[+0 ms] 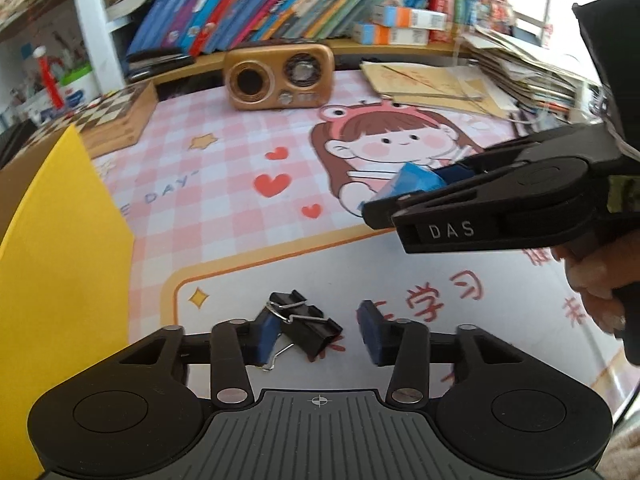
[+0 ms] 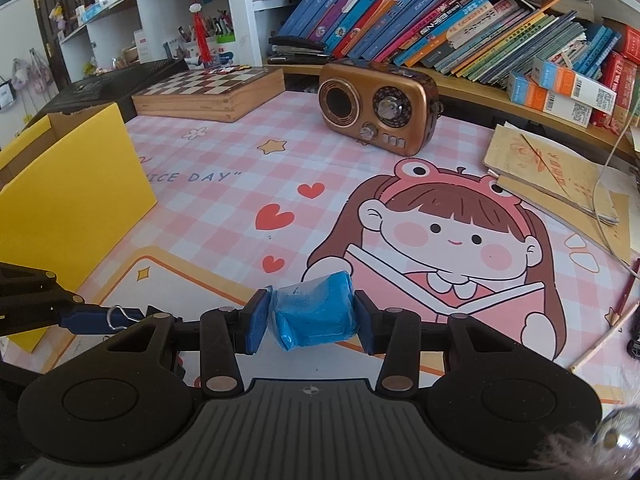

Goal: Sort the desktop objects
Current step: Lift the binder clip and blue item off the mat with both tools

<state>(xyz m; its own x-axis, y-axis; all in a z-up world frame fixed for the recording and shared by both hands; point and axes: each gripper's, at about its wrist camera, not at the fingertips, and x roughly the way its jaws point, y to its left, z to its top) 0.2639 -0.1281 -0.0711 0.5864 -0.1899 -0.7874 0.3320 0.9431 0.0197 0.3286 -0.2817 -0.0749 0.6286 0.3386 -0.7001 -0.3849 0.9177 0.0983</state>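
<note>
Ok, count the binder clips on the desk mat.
2 binder clips, lying overlapped between the left hand-held gripper's open fingers, one behind, one nearer. More may be hidden.

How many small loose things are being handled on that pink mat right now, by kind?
Black binder clips: 1, lying between the open left hand-held gripper fingers.
Blue wrapped packets: 1, squeezed in the right hand-held gripper.
Total: 2

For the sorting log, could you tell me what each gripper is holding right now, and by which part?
The right gripper clamps the blue packet by its two side ends. The left gripper is open, holding nothing; the black binder clip lies between its fingers.
</note>
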